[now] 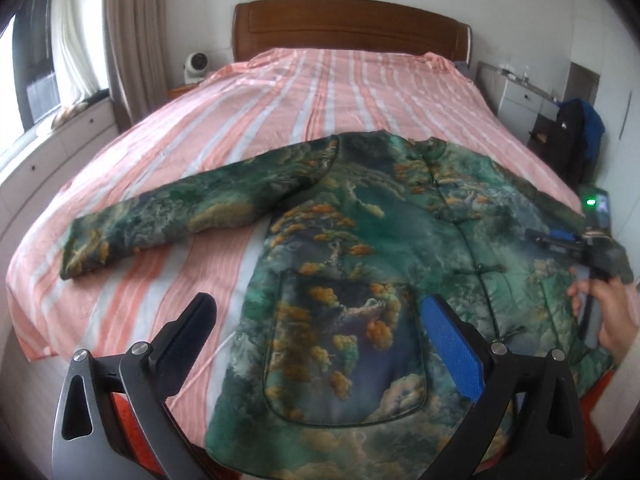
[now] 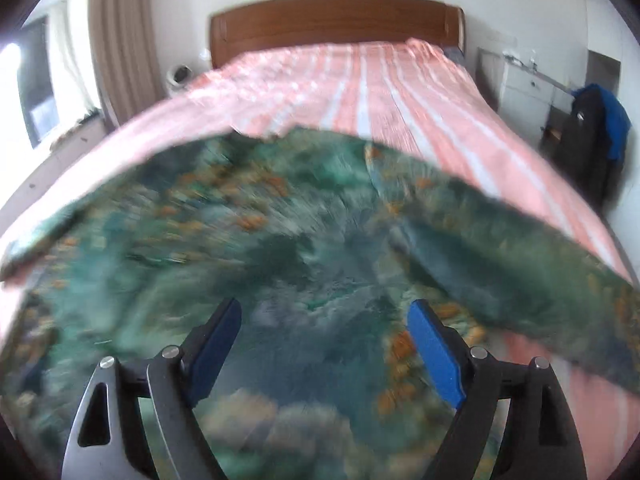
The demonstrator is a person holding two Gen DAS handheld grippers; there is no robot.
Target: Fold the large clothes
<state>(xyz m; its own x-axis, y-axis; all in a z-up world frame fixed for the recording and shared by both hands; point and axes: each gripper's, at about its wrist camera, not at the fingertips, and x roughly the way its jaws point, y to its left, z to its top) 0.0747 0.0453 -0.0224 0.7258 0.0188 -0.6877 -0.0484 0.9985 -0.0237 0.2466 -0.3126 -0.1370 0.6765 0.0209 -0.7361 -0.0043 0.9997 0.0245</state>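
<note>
A green padded jacket [image 1: 360, 248] with orange and cloud print lies front up on the bed, its left sleeve [image 1: 168, 216] stretched out to the left. My left gripper [image 1: 316, 316] is open and empty, hovering above the jacket's lower left pocket. My right gripper [image 2: 324, 320] is open above the jacket [image 2: 280, 248], whose right sleeve [image 2: 520, 240] runs to the right; that view is motion-blurred. In the left wrist view the right gripper's body [image 1: 592, 248] and the hand holding it are at the jacket's right edge.
The bed has a pink and white striped sheet [image 1: 320, 92] and a wooden headboard [image 1: 348, 24]. A white cabinet [image 1: 524, 96] and a dark chair with clothes [image 1: 576, 136] stand at the right. Curtains and a window ledge are at the left.
</note>
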